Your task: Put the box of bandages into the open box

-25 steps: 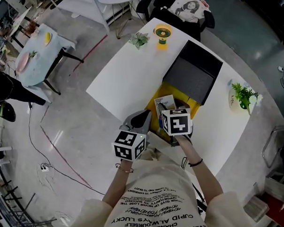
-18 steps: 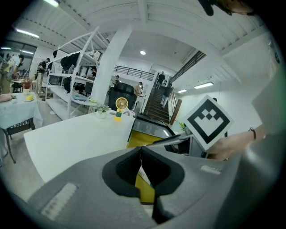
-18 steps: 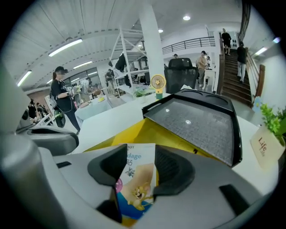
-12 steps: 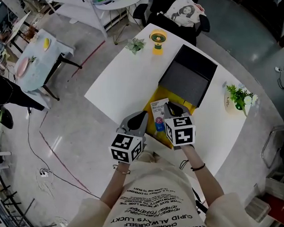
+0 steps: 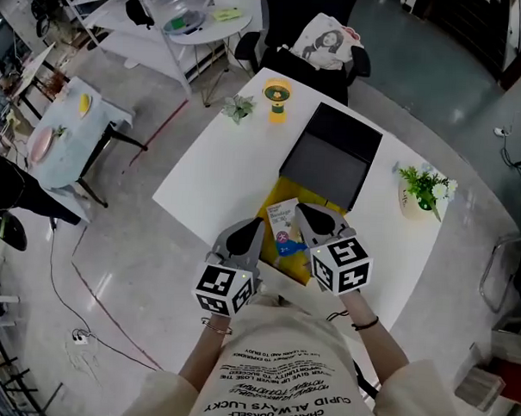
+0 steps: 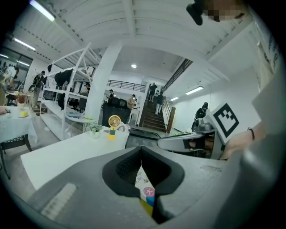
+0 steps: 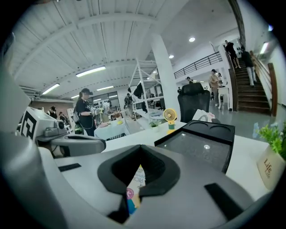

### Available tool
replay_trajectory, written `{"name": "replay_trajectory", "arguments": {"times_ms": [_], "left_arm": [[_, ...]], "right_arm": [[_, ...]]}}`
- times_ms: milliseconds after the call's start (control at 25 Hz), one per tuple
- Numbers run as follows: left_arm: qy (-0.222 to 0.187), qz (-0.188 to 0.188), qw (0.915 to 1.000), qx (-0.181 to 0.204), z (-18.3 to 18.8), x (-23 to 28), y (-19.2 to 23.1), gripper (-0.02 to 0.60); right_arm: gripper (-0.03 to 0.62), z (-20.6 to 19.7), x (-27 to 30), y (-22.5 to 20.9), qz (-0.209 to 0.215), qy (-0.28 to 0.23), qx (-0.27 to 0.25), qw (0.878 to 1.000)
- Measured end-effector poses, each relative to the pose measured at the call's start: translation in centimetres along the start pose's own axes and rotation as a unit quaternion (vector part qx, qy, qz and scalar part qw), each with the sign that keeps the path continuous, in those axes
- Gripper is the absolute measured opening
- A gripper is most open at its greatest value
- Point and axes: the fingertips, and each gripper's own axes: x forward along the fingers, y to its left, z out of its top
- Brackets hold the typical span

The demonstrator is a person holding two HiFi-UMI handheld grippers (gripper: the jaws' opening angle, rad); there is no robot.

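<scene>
While the left gripper (image 5: 253, 231) and just-closed right gripper (image 5: 310, 219) jaws are clenching the box of bandages (image 5: 283, 218), the open box (image 5: 325, 159) is awaiting it.

A yellow fan (image 5: 277, 96) stands beside a small plant (image 5: 238, 108).

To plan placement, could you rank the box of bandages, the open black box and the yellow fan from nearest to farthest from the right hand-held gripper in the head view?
1. Box of bandages: in the right hand-held gripper, whose jaws have just been closing on it.
2. Open black box: just beyond.
3. Yellow fan: far table edge.
</scene>
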Motion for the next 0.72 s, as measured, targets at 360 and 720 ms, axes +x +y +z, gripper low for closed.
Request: {"name": "replay_trajectory", "arguments": {"times_ms": [360,720], "left_arm": [[-0.052,0.011,0.9982,0.027,3.5,-1.6,0.5,0.023],[-0.084,0.035,0.9949,0.043,5.6,-3.6,1.5,0.023]], "right_arm": [[0.005,3.2,-3.6,-0.8,0.009,-0.086,0.018,0.996],[0.005,5.8,-7.2,-1.3,-0.005,-0.158,0.026,0.987]]}}
